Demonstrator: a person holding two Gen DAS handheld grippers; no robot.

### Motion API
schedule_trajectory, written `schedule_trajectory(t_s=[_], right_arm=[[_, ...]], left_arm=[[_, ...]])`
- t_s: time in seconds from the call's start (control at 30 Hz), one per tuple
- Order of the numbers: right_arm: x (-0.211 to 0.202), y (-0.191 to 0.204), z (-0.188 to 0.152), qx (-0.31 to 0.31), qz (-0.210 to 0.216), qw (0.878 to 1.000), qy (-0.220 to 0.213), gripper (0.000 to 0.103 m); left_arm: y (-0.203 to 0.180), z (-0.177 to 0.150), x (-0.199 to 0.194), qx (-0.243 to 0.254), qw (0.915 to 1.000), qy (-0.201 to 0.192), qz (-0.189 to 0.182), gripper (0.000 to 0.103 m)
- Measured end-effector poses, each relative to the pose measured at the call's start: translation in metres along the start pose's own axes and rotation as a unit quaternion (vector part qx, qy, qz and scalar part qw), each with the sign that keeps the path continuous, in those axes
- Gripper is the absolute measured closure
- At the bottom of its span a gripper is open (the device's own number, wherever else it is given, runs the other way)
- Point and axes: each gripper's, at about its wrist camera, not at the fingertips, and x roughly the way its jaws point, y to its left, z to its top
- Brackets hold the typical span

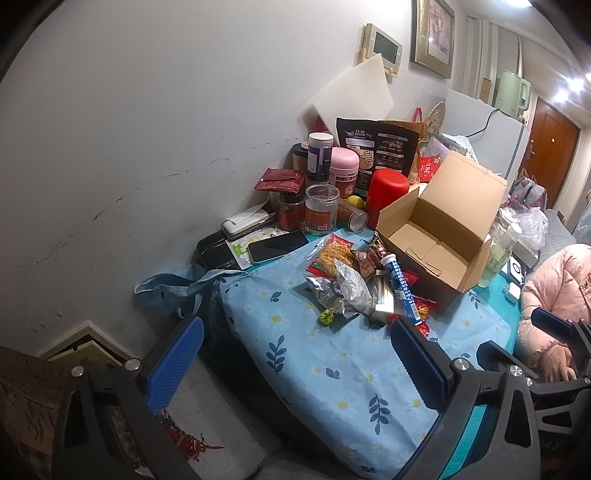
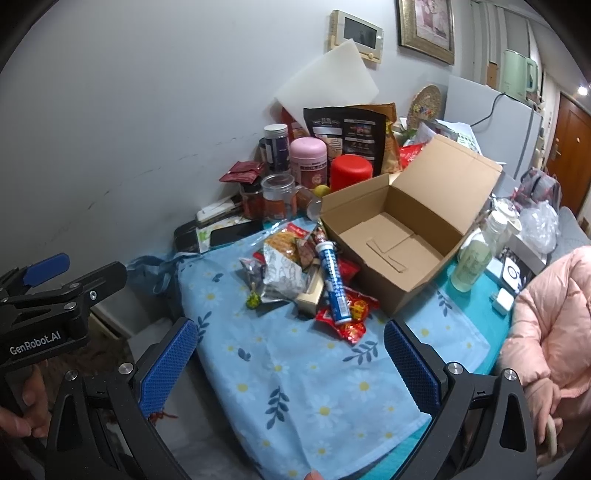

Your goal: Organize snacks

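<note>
A light blue floral cloth is covering the desk, with a teal layer showing at its right edge. A white wall is bounding the far side. A framed picture and a wall panel are hanging above the clutter; a white fridge with a green kettle on top is standing at far right.

The snack pile is lying at the centre of the cloth, just left of an open cardboard box and touching its near-left corner. The pile is made of crinkled foil and plastic packets, a small green wrapped candy at its near-left edge, and a rigid blue-and-white tube lying across the top. The box is corrugated, with flaps raised and its interior holding only loose card inserts. Jars, canisters and a black pouch are crowding the far side by the wall. A dark phone is lying flat to the left of the pile.

The left claw is hovering with its ribbed blue pads wide apart and nothing between them. The right claw is likewise spread wide and gripping nothing. The near half of the cloth is lying bare between the claws and the pile. The left edge of the desk is dropping away to the left of the cloth. A person in a pink padded jacket is sitting at the right edge.
</note>
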Motion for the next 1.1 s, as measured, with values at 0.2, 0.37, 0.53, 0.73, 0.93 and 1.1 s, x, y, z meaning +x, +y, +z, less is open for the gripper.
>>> schedule_trajectory(t_s=[0.2, 0.37, 0.53, 0.73, 0.93, 1.1], right_arm=[[-0.0001, -0.0007, 0.0001, 0.002, 0.001, 1.000, 0.002, 0.000], [0.0015, -0.0031, 0.0005, 0.006, 0.001, 1.000, 0.004, 0.000], [0.0030, -0.0042, -0.0010, 0.008, 0.003, 1.000, 0.005, 0.000], [0.0044, -0.0058, -0.0022, 0.009, 0.007, 1.000, 0.006, 0.000], [0.0042, -0.0068, -0.0025, 0.009, 0.010, 1.000, 0.006, 0.000], [0.0044, -0.0064, -0.0024, 0.007, 0.010, 1.000, 0.006, 0.000]], left_arm=[[-0.0010, -0.0016, -0.0006, 0.001, 1.0000, 0.000, -0.002, 0.000], [-0.0012, -0.0014, -0.0004, 0.000, 1.0000, 0.000, -0.002, 0.000], [-0.0026, -0.0015, -0.0005, 0.000, 1.0000, 0.002, -0.003, 0.000], [-0.0055, -0.0014, 0.0006, -0.001, 1.0000, 0.005, -0.006, 0.000], [-0.0046, 0.0005, 0.0033, -0.001, 1.0000, 0.008, -0.006, 0.000], [-0.0040, 0.0009, 0.0052, -0.003, 0.9999, 0.011, -0.006, 0.000]])
